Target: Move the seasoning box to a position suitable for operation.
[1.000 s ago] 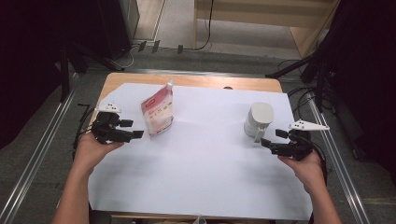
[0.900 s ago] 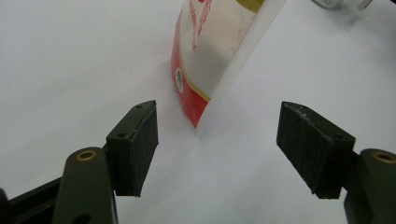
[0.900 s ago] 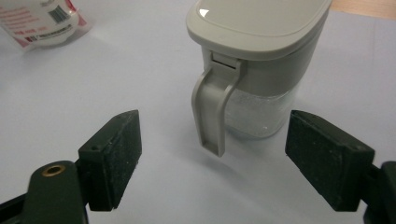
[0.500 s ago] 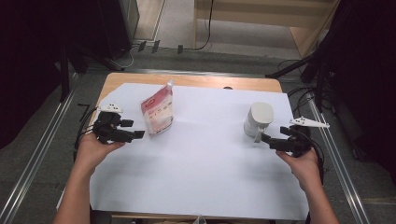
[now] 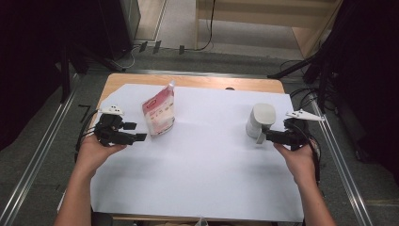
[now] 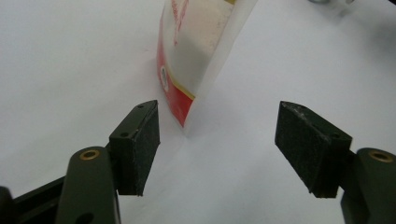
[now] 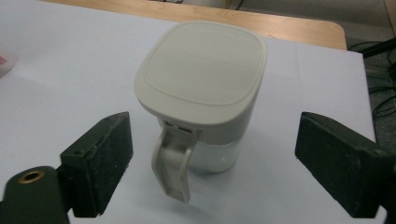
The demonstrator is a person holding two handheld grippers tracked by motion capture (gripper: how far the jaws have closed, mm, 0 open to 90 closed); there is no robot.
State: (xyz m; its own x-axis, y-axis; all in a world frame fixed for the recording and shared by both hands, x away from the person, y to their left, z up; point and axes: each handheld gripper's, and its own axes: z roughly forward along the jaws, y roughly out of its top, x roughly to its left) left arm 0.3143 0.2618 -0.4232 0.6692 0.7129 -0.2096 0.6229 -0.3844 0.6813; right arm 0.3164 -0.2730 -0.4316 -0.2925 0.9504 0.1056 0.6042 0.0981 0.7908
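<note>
While the left gripper (image 5: 134, 138) is waiting with fingers spread just short of the red-and-white pouch (image 5: 159, 113), the right gripper (image 5: 264, 137) is lining up its spread, empty fingers astride the jug's handle (image 7: 173, 167), the lidded jug (image 5: 260, 120) standing upright on the counter (image 5: 202, 165) directly ahead.

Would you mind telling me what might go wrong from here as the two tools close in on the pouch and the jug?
The pouch stands upright on a narrow base, so the open left tool could tip it. The jug turns its thin handle towards the open right tool; a grip there might slip or swing the jug.
</note>
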